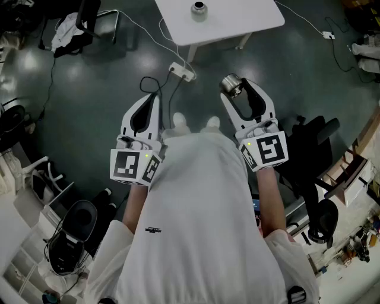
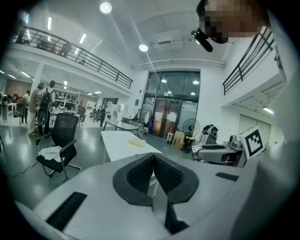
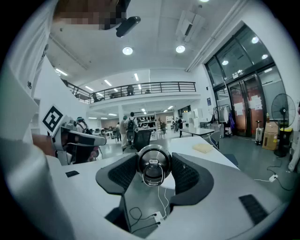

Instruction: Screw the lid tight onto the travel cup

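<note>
Round ceiling lights [image 3: 127, 50] brighten both fisheye gripper views, whose edges bend and darken, while the head view looks dim over a dark floor [image 1: 89, 107], and the lid [image 3: 153, 165] seems to glint faintly.

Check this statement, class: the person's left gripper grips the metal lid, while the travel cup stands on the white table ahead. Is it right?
One detail is wrong: it is the right gripper that grips the metal lid, as the right gripper view shows. The left gripper is shut on nothing. The travel cup does stand on the white table ahead.
</note>
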`<state>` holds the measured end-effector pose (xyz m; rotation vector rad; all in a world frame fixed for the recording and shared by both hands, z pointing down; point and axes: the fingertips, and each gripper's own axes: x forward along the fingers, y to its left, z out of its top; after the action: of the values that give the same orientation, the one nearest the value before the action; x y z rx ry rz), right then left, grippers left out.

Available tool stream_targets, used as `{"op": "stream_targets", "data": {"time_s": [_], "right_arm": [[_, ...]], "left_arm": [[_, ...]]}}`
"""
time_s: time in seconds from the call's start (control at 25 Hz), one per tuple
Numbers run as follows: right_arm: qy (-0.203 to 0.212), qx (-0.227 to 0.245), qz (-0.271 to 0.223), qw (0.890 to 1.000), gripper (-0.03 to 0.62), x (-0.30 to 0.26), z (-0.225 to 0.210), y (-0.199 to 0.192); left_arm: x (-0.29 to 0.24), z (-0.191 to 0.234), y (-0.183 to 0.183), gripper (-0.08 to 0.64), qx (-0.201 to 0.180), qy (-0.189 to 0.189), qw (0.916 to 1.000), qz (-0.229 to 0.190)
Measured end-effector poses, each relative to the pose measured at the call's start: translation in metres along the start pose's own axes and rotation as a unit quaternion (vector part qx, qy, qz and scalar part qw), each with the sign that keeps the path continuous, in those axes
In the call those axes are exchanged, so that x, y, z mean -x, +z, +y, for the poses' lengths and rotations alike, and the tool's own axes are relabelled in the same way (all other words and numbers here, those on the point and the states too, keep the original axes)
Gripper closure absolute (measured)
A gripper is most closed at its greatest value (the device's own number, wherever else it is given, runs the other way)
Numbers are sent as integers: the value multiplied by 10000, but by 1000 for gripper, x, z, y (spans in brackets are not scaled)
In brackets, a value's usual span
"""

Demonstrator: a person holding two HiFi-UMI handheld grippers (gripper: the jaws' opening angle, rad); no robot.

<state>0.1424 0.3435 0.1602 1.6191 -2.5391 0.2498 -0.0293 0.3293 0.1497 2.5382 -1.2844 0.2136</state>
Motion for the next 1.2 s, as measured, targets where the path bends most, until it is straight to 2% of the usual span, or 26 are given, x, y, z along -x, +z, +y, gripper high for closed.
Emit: {"op": "stream_targets", "data": {"time_s": [0.2, 0.44, 0.76, 0.96, 1.2], "right_arm": [[-31, -72, -12, 10000, 364, 5, -8, -2], [-272, -201, -10, 9994, 364, 24, -35, -8], [-100, -197, -84, 9997, 364, 33, -60, -9], [10, -294, -1, 9996, 364, 10, -67, -6], [-125, -248, 90, 9996, 364, -58, -92, 11]], "left_arm": [[-5, -7, -1, 555, -59, -3, 10000, 75], [-16, -27, -9, 555, -142, -32, 9996, 234], [-23, -47, -23, 555, -224, 67, 9991, 356], [-38, -37, -19, 555, -155, 38, 9992, 375], [-90, 12, 2, 555, -88, -32, 9997, 217]]}}
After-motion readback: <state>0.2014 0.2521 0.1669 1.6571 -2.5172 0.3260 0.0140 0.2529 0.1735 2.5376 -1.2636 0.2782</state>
